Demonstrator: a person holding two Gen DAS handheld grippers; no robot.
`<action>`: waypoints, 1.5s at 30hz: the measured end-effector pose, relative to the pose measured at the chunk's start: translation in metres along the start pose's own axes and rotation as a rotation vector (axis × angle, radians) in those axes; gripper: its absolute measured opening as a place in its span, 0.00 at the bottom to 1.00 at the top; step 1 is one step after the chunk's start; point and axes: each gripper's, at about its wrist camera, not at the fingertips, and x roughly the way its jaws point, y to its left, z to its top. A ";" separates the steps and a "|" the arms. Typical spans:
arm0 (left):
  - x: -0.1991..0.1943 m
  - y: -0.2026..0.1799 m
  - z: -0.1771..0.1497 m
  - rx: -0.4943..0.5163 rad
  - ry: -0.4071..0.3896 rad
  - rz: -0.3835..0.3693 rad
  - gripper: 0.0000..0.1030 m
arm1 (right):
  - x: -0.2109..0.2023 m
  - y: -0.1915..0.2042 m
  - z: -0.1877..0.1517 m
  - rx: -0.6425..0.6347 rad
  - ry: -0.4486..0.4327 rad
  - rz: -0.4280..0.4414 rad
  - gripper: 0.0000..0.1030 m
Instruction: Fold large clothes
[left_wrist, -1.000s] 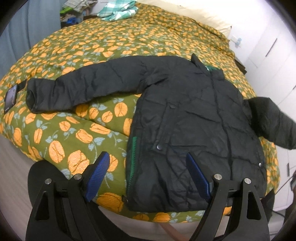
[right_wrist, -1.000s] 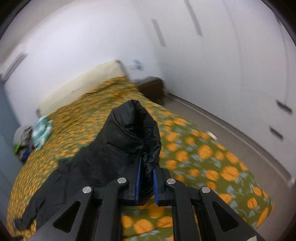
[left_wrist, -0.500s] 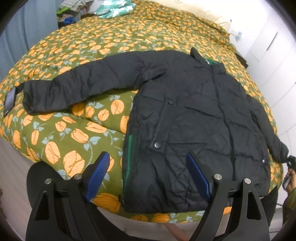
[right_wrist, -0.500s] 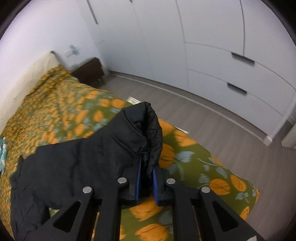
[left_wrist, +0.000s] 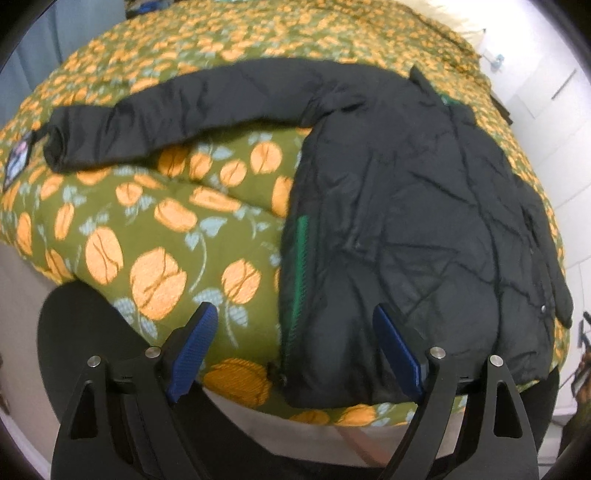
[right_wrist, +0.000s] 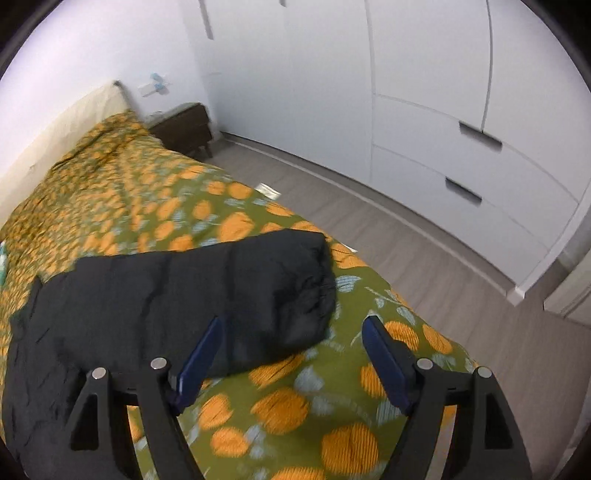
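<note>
Black padded jacket (left_wrist: 406, 206) lies spread flat, front up, on the bed (left_wrist: 155, 236), near the foot edge, over a green cover printed with orange fruit. One sleeve (left_wrist: 177, 114) stretches straight out across the cover toward the far left side, cuff end near a small dark flat thing (left_wrist: 16, 162) at the bed's edge; too blurred to tell what that is. A strip of green lining shows along the jacket's left front edge and a bit more at the collar. Left tongs (left_wrist: 291, 350) hang over the foot of the bed, jaws wide apart, nothing between them; the jacket's hem corner lies below them, not touched. Right tongs (right_wrist: 291, 354) stand over the other side of the bed; their jaws have just been opening and now stand wide, with nothing pinched. The other sleeve (right_wrist: 258, 295) lies on the cover just ahead of them, its cuff end toward the bed's edge, one blue pad (right_wrist: 201, 354) in front of the sleeve's near side; contact cannot be told. Beyond the bed, grey wooden floor (right_wrist: 424, 266), white wardrobe (right_wrist: 461, 110) with drawers, and a dark bedside table (right_wrist: 184, 127) by the headboard.
</note>
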 end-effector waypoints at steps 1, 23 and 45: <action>0.006 0.001 -0.001 -0.001 0.022 -0.008 0.84 | -0.011 0.011 -0.004 -0.030 0.000 0.028 0.77; 0.042 -0.026 -0.021 0.154 0.145 -0.008 0.48 | -0.039 0.191 -0.183 -0.624 0.477 0.434 0.77; -0.037 -0.055 0.000 0.206 -0.116 0.025 0.79 | 0.025 0.014 -0.053 0.272 0.150 0.391 0.77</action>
